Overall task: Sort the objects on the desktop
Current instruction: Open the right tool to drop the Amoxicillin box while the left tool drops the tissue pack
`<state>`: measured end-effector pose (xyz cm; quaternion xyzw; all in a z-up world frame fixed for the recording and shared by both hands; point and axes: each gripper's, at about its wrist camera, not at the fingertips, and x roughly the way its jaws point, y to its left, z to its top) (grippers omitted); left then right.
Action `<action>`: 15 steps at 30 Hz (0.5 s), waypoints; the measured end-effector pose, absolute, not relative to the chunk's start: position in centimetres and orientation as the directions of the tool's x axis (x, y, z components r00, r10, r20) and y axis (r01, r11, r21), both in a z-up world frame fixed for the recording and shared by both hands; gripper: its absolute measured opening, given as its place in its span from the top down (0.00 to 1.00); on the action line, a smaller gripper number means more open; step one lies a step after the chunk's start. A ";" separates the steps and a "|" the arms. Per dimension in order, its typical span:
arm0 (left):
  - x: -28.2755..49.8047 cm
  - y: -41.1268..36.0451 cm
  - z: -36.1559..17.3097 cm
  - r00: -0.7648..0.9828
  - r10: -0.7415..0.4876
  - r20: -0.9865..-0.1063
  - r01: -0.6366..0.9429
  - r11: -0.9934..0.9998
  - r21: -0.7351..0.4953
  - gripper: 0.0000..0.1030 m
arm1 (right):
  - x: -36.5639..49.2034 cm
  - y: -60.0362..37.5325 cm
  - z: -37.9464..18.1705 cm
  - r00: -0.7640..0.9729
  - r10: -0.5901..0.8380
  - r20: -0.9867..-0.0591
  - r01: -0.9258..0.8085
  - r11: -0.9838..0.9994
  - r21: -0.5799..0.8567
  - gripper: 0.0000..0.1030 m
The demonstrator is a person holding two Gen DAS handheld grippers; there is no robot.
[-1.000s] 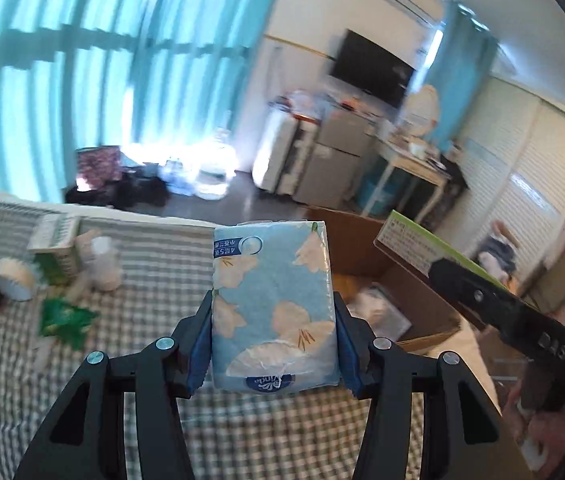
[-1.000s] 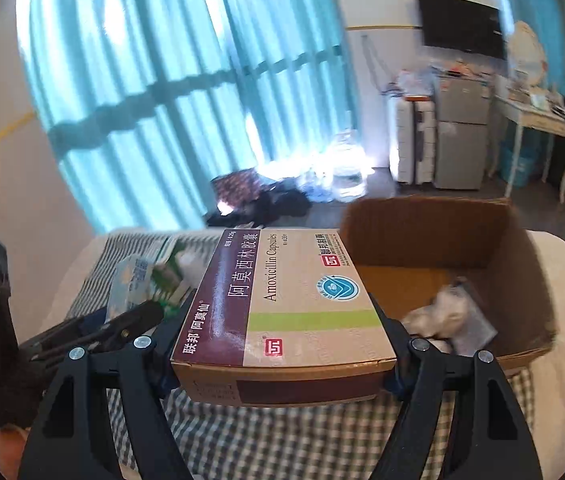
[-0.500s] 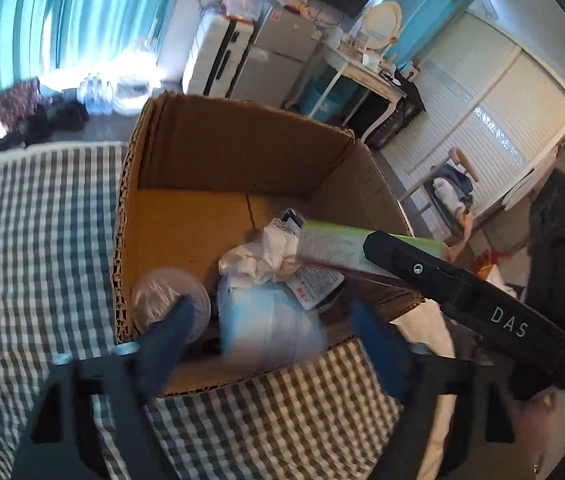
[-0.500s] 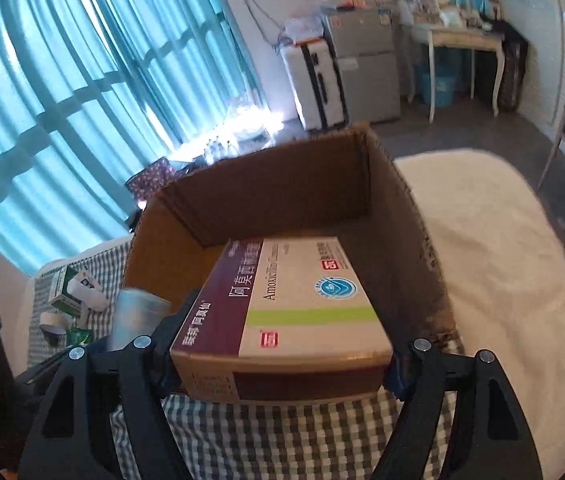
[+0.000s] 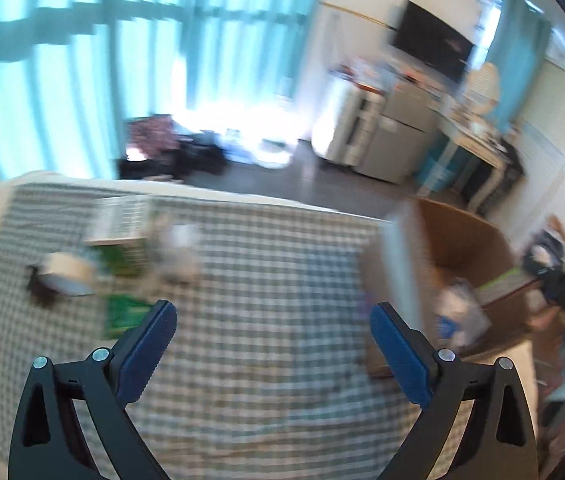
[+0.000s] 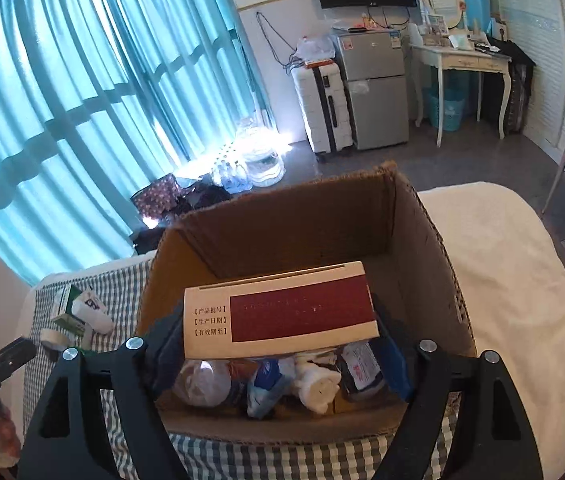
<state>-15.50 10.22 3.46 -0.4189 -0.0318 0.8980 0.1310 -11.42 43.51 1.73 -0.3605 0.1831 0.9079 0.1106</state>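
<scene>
A checked cloth (image 5: 266, 280) is seen spread across the lower half of the left wrist view, blurred throughout. A cardboard box (image 6: 290, 220) is shown open at the centre of the right wrist view; in the left wrist view it stands at the right edge of the cloth. Inside it, at the lower centre of the right wrist view, a heap of small things (image 6: 282, 380) is seen: crumpled white paper, a blue packet and a clear plastic piece.

A medicine box (image 6: 282, 312) is shown above that heap, tipped so that its dark red side faces the camera, between the blue pads of the right gripper (image 6: 278, 356). Its jaws have just been opening; whether the pads are pressing on the box cannot be told.

The left gripper (image 5: 272, 328) is seen at the lower centre of its view, released and spread wide after just opening, with nothing between the pads and only cloth beyond.

At the left of that view, a green carton (image 5: 122, 248), a white bottle (image 5: 178, 252) and a tape roll (image 5: 64, 276) are seen lying close together.
</scene>
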 end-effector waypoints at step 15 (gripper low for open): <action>-12.6 -8.4 -2.7 -0.677 0.025 -0.735 0.090 -0.989 -0.117 0.00 | -11.7 30.8 6.5 -0.811 0.067 -0.581 -0.201 -0.965 0.169 0.15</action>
